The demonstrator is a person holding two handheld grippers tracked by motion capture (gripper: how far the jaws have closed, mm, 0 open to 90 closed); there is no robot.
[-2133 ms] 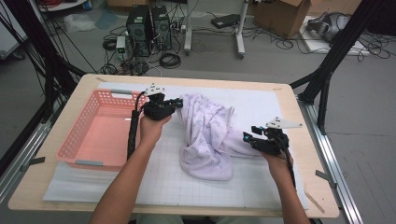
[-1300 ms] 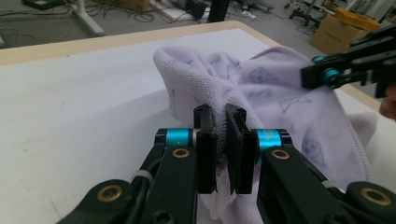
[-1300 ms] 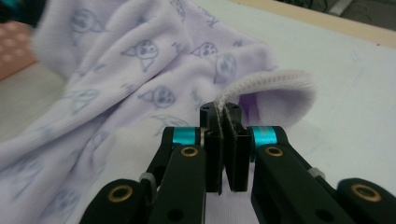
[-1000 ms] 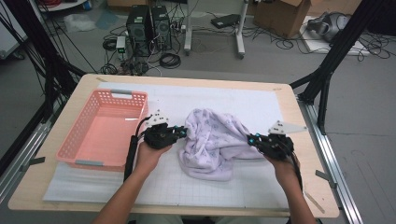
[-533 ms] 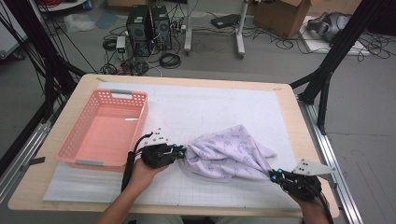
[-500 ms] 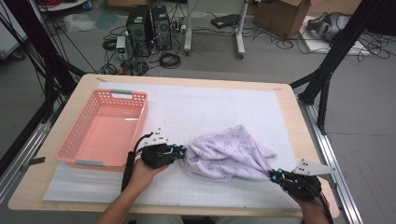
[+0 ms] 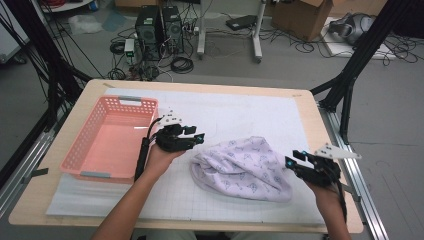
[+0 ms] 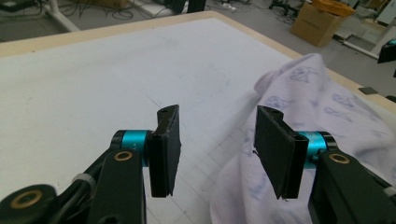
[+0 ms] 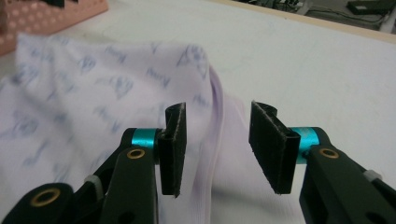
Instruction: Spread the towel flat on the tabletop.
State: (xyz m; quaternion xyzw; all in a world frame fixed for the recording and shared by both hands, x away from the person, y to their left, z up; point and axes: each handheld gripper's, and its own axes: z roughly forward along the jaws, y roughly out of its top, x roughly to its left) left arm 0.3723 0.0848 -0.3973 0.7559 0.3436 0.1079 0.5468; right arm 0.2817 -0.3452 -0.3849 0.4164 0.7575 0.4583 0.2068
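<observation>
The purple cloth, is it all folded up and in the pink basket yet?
Not yet. The cloth lies in a folded heap on the white mat, beside the pink basket, not in it. The left claw and right claw have just been opening; nothing is pinched between their jaws. Tidying it or putting it in the basket seems left.

Each hand carries a black two-jaw tool. The left gripper (image 7: 196,139), left of centre in the high view, has a black body, small turquoise tips and a pale three-cornered plate on top; a black cable trails from it along the bare forearm. The right gripper (image 7: 294,163), at lower right, matches it. Up close, each jaw is a flat black rectangular pad on a turquoise collar, with brass-coloured rivets in the black linkage arms. No sleeves show.
</observation>
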